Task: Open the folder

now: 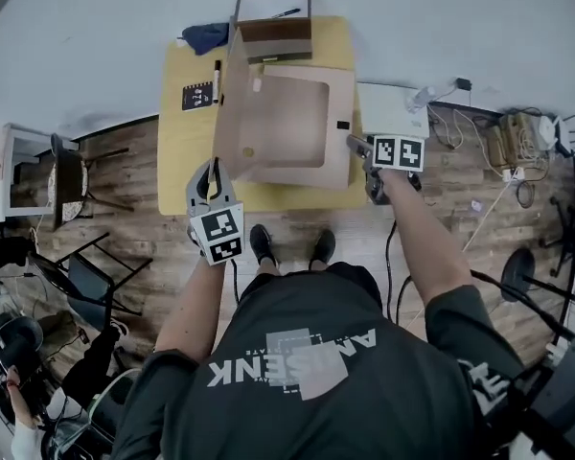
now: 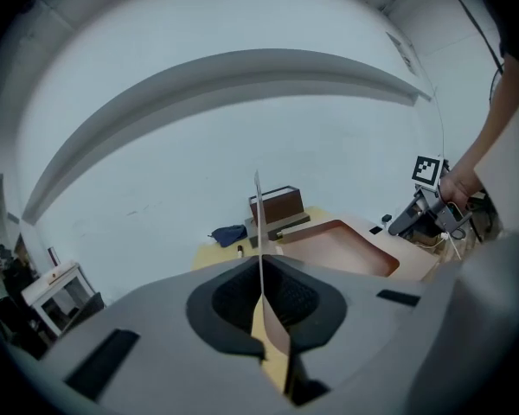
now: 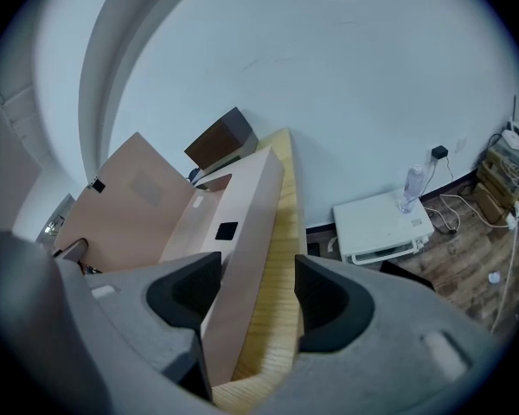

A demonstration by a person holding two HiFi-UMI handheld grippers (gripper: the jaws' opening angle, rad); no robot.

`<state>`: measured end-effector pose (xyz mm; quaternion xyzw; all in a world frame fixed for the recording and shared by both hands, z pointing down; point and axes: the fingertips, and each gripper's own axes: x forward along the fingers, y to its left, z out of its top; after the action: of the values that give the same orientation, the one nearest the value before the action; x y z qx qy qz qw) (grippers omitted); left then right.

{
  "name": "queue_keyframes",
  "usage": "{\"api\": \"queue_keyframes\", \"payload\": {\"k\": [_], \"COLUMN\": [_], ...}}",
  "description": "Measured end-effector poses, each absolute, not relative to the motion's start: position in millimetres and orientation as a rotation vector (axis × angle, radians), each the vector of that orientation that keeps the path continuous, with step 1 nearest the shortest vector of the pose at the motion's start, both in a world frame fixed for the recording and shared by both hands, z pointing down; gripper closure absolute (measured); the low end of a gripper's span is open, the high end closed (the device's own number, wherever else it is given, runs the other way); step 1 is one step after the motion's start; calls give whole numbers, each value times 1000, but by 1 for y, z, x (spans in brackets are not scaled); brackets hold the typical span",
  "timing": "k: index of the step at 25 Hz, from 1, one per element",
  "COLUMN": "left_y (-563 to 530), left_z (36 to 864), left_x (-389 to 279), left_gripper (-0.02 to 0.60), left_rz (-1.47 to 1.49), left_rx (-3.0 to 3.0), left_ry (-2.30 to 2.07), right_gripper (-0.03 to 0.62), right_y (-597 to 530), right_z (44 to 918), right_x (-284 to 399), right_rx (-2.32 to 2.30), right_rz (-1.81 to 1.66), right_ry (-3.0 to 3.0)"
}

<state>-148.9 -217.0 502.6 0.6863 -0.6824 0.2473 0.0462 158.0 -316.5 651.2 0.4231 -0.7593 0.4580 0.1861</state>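
A brown cardboard folder (image 1: 302, 123) lies on the yellow table (image 1: 187, 175). Its cover (image 1: 232, 99) stands raised on the left side, close to upright. My left gripper (image 1: 214, 182) is shut on the cover's near edge; in the left gripper view the thin cover (image 2: 258, 223) runs edge-on between the shut jaws (image 2: 261, 305). At the folder's right edge my right gripper (image 1: 364, 153) stands open. In the right gripper view the folder's lower part (image 3: 242, 232) passes between the open jaws (image 3: 255, 292), close to the left pad.
A dark brown box (image 1: 273, 27) with a pen on it, a blue cloth (image 1: 206, 36), a black notebook (image 1: 197, 96) and a marker (image 1: 217, 80) sit at the table's back and left. A white box (image 1: 393, 99) and cables (image 1: 498, 137) are on the floor at right, chairs (image 1: 77, 180) at left.
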Motion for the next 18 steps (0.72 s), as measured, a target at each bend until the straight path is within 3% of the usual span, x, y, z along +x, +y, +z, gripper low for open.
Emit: {"api": "queue_keyframes", "payload": {"k": [18], "left_y": [-220], "left_z": [583], "left_x": [-292], "left_gripper": [503], "left_rz": [793], "left_rx": [1811], "left_ry": [-1964], "right_gripper": [344], "right_y": [-309], "right_z": [651], "right_x": [164], "right_rx": [1400], "right_rz": [1302], "right_ry": [-2010]}}
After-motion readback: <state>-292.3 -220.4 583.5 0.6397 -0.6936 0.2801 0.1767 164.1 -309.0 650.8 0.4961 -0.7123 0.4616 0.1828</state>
